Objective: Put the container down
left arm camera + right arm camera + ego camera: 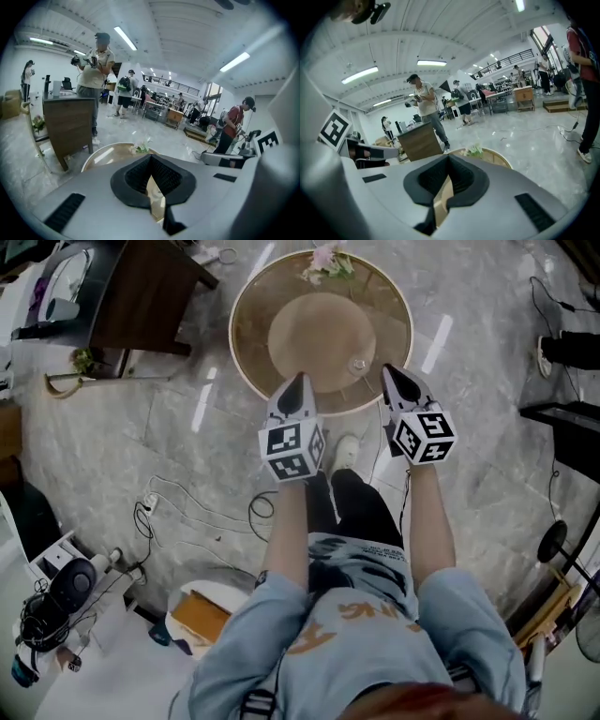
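Observation:
A small clear container stands on the round glass table, right of its tan middle. My right gripper hovers just right of the container and apart from it, jaws shut with nothing in them. My left gripper hangs over the table's near edge, left of the container, also shut and empty. In the left gripper view the left gripper has its black pads meeting at the tip. The right gripper view shows the right gripper closed the same way.
A bunch of pale flowers lies at the table's far edge. A dark wooden cabinet stands at the back left. Cables trail over the marble floor, with gear at lower left. Several people stand around the hall.

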The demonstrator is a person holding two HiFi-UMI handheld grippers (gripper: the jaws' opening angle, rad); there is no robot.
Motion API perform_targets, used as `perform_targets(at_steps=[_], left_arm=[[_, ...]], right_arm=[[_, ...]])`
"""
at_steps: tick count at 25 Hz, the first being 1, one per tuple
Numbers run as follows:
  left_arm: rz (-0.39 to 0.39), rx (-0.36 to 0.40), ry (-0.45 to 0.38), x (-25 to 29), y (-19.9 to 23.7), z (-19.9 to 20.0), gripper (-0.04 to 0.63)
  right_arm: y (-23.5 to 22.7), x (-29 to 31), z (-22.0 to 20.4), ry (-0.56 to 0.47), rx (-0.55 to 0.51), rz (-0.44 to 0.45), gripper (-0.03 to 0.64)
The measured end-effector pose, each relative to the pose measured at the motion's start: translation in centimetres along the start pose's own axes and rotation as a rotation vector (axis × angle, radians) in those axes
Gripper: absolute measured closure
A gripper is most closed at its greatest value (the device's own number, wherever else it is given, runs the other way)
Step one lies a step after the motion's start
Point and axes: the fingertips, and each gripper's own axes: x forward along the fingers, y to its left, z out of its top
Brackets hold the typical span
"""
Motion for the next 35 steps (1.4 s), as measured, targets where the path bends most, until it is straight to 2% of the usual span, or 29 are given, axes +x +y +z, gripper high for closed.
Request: perform_targets(at_steps=[4,6,9,13,16,23,28,35], left_arm=[[-0.106,0.126,-0.104,-2.7,-5.5,7.0,0.572],[-0.145,0.122,-0.170,-4.0,-7.4,10.4,0.572],[-0.144,0.083,-0.230,-6.2,-8.5,14.5,0.572],[-0.153,0.206,-0.305,-8.4,-10.8,19.6,0.572],[-0.115,0.227,-0.370,-9.0,-9.5,22.9,0.572],[-0.089,0.214,-0.453,-10.3,-10.3,27.1,0.572],[-0.083,0.231,-0.477,-8.3,-10.0,28.0,0.572],[-0.095,0.255,-0.512,-10.4,-10.3,29.2,0.572]], right_arm=[[3.3,-2.4,9.0,-0.125,-0.010,0.028,0.606],[4.1,-3.7,12.3,-0.171,-0.024,0.015,0.606],[4.8,-6.2,16.0,-0.221,-0.008,-0.014,0.606],[6.1,-9.0,21.0,-0.286,-0.079,-0.026,0.606],[7.0,-8.6,23.0,-0.316,-0.159,-0.030,0.606],[6.8,-10.8,28.6,-0.402,-0.248,-0.078,0.606],[4.8,-9.0,29.8,-0.425,-0.260,-0.095,0.606],[6.2,-9.7,30.9,-0.451,-0.289,-0.100,0.606]])
